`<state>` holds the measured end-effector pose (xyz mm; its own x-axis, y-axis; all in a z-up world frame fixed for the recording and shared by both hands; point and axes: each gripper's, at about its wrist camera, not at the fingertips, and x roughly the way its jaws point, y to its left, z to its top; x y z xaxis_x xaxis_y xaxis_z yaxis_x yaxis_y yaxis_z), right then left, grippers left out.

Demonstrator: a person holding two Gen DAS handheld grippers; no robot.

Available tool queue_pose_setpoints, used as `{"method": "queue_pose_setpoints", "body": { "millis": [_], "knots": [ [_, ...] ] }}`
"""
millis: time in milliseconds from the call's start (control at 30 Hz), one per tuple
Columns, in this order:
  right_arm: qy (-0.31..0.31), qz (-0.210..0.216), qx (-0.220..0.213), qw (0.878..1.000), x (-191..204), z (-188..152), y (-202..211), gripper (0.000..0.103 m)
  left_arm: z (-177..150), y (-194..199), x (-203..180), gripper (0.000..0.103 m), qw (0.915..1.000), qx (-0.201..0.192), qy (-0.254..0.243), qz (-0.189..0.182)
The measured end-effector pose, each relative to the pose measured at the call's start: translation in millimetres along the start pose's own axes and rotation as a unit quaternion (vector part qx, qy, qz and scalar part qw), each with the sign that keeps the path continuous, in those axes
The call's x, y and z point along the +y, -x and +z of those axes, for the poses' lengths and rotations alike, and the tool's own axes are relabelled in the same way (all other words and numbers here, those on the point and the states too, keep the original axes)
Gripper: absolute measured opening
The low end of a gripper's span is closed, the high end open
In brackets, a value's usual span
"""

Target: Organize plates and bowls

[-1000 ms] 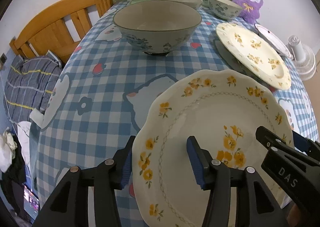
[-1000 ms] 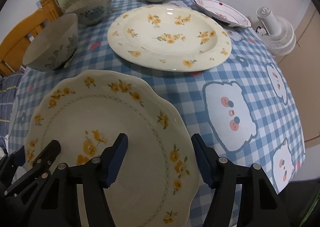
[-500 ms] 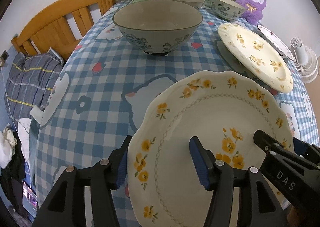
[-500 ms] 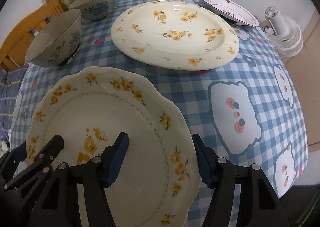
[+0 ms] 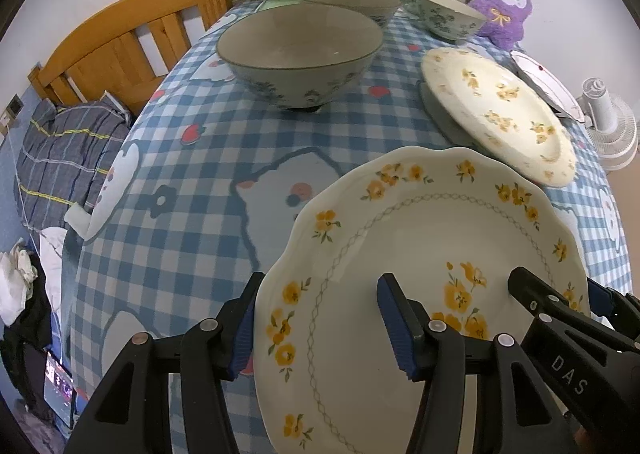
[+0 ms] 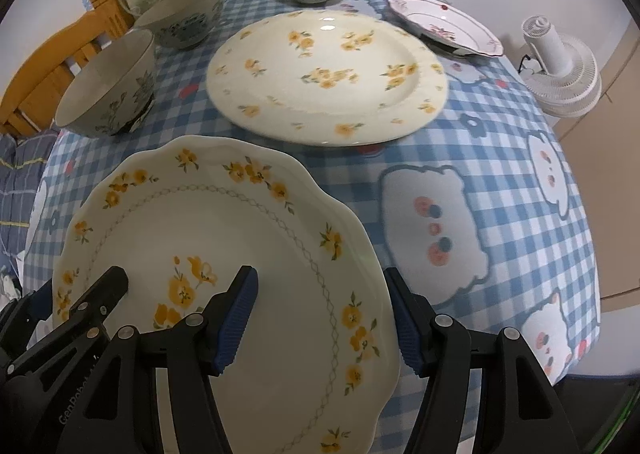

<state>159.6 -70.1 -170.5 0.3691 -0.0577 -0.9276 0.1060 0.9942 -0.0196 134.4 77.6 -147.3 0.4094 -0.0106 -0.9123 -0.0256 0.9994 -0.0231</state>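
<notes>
Both tools, left and right, straddling the scalloped plate rims, half-open, unclamped. Close evenly, lift level, then stack onto the floral plate.

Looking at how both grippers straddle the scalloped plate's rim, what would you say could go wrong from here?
1. The left gripper and right gripper each have one pad over the scalloped plate and one outside its rim; whether either truly pinches it is unclear, so it might slip.
2. The plate sits near the table edge, so a slip may drop it.
</notes>
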Motion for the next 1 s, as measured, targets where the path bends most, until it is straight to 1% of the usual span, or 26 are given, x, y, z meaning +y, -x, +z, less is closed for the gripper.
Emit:
{"method": "queue_pose_setpoints", "body": {
  "millis": [533, 1000],
  "knots": [
    [-0.01, -0.003, -0.028, 1.0, -68.9, 5.7, 25.1, 0.067, 2.4, 25.3, -65.5, 0.056, 0.9995, -0.031, -0.01, -0.005],
    [-0.007, -0.012, -0.035, 0.999, -143.9, 19.0, 27.0, 0.067, 4.4, 27.7, -134.1, 0.056, 0.9991, -0.039, -0.005, -0.016]
  ]
}}
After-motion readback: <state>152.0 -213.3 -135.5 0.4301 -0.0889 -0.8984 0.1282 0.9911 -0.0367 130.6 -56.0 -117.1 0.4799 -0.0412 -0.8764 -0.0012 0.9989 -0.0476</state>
